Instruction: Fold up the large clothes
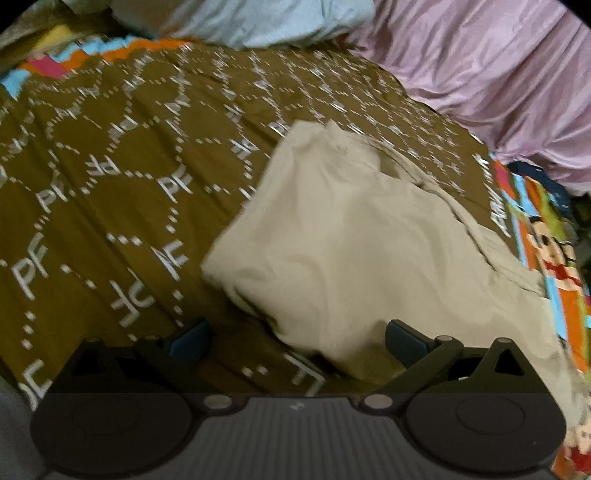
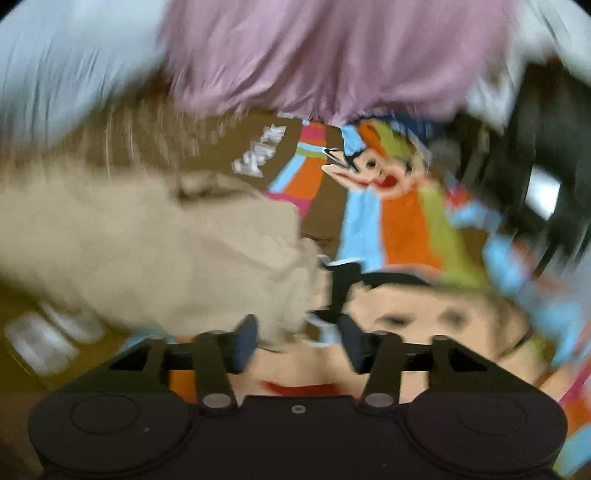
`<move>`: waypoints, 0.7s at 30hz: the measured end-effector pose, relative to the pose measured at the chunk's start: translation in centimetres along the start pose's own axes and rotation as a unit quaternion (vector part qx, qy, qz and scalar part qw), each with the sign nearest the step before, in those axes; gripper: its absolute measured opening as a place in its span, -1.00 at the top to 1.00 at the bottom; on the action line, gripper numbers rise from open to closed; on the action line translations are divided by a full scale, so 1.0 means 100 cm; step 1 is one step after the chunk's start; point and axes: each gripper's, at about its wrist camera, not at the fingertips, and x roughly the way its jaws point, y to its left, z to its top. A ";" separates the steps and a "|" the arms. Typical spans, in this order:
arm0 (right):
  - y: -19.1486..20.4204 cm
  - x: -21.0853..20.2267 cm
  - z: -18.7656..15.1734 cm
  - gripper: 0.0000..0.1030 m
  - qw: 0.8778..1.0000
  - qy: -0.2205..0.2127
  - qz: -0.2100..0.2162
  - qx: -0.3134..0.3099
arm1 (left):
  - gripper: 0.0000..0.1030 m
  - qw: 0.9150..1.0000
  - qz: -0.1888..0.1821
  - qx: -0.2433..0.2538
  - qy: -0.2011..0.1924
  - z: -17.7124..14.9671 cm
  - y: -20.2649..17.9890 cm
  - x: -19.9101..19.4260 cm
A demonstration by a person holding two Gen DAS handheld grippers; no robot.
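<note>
The beige garment [image 1: 343, 236] lies folded on a brown bedspread [image 1: 110, 177] printed with white letters and dotted lines. From the left wrist camera nearly the whole of it shows: a longish, rumpled shape whose long axis runs from the near right edge of the bed up and away toward the far middle, ending in a squared-off end that points at the pink bedding [image 1: 491, 74] and the pale blue bedding [image 1: 255, 18] piled beyond. Its near edge hangs in a loose fold just ahead of the left gripper [image 1: 295, 341], whose blue-padded fingers [image 1: 194, 338] stand wide apart with cloth between them; the pads do not press on it.

The right wrist camera, badly blurred, gives something the left does not: the striped, cartoon-printed border [image 2: 399, 221] of the bedspread seen up close, with a large cartoon face right under the gripper, and some dark objects off to the far right that I cannot make out. Here only one end of the garment [image 2: 155, 251] shows, filling the left side and reaching in toward the centre. The right gripper [image 2: 299, 341] has its jaws parted; a tip of beige cloth sits in the gap, though blur hides whether the left pad touches it.
</note>
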 end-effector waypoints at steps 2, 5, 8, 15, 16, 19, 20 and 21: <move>-0.021 0.004 -0.002 -0.21 0.990 0.011 0.068 0.122 | -0.99 1.000 -0.005 0.000 0.004 0.000 -0.001 0.001; -0.036 0.030 -0.010 -0.22 0.962 0.050 0.115 0.243 | -0.99 1.000 -0.008 -0.009 0.002 0.001 0.001 0.002; -0.034 0.054 -0.018 -0.22 0.952 0.057 0.105 0.281 | -0.89 0.999 -0.002 -0.032 -0.011 0.005 0.006 0.002; -0.030 0.064 -0.022 -0.05 0.945 -0.030 0.067 0.320 | -0.41 0.996 0.006 -0.082 -0.034 0.011 0.022 0.001; -0.034 0.068 -0.024 0.07 0.943 -0.033 0.067 0.325 | -0.34 0.996 0.012 -0.083 -0.035 0.012 0.022 0.001; -0.041 0.075 -0.029 0.53 0.939 -0.033 0.058 0.337 | 0.11 0.996 0.018 -0.081 -0.038 0.013 0.023 0.002; -0.042 0.075 -0.030 0.62 0.938 -0.036 0.057 0.339 | 0.42 0.996 0.017 -0.081 -0.040 0.012 0.024 0.000; -0.043 0.075 -0.030 0.70 0.938 -0.040 0.059 0.340 | 0.68 0.996 0.009 -0.082 -0.045 0.013 0.024 -0.001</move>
